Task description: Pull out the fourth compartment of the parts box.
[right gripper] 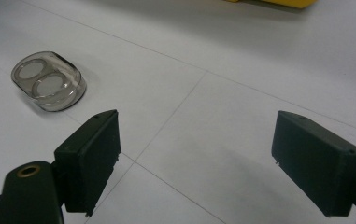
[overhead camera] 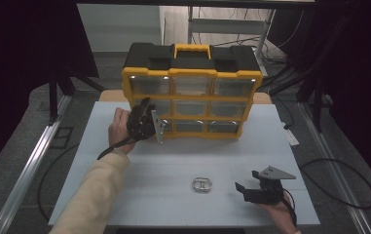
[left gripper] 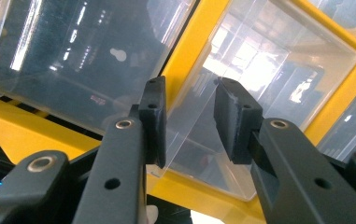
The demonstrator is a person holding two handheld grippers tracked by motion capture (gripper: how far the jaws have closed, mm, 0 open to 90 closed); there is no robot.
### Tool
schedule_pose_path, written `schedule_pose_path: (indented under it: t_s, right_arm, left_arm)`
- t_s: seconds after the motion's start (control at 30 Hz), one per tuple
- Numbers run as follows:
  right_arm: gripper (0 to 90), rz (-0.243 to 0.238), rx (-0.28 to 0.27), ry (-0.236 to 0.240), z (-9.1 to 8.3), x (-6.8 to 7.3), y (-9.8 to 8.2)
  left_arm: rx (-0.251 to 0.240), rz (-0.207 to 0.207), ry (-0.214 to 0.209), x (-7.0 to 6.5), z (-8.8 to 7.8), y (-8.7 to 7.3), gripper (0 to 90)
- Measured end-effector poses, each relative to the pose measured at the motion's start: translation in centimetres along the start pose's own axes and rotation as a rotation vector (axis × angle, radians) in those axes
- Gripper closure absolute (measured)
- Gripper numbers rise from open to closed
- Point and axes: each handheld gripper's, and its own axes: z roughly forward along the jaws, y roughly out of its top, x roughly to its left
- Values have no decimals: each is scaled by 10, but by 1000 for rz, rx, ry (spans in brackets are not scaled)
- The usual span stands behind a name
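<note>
A black and yellow organizer [overhead camera: 191, 73] with clear drawers stands at the back of the white table [overhead camera: 251, 146]. My left gripper [overhead camera: 146, 106] reaches into its left column. In the left gripper view its pads [left gripper: 153, 119] press from both sides on the clear pull tab [left gripper: 189, 135] of a drawer [left gripper: 269, 70], so my left gripper [left gripper: 189, 121] is shut on it. A small smoky oval piece [overhead camera: 201, 185] with two round rings lies near the front. My right gripper [overhead camera: 245, 183] rests right of it, open and holding nothing. The right gripper view shows the oval piece [right gripper: 48, 81] left of my right gripper [right gripper: 194, 158].
A cream sleeve [overhead camera: 95, 195] comes in from the lower left. Cables trail off both table sides. A metal rail [overhead camera: 27, 165] runs along the floor at the left. The yellow base of the organizer [right gripper: 278, 2] shows at the top of the right gripper view.
</note>
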Motion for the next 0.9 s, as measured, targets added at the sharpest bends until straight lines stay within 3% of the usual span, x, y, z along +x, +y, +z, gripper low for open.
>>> schedule_pose_path:
  t_s: [0.9]
  right_arm:
    - [164,-2,-1,-1,0,0,0]
  left_arm:
    - [-22,-8,8,-3,-14,-4,654]
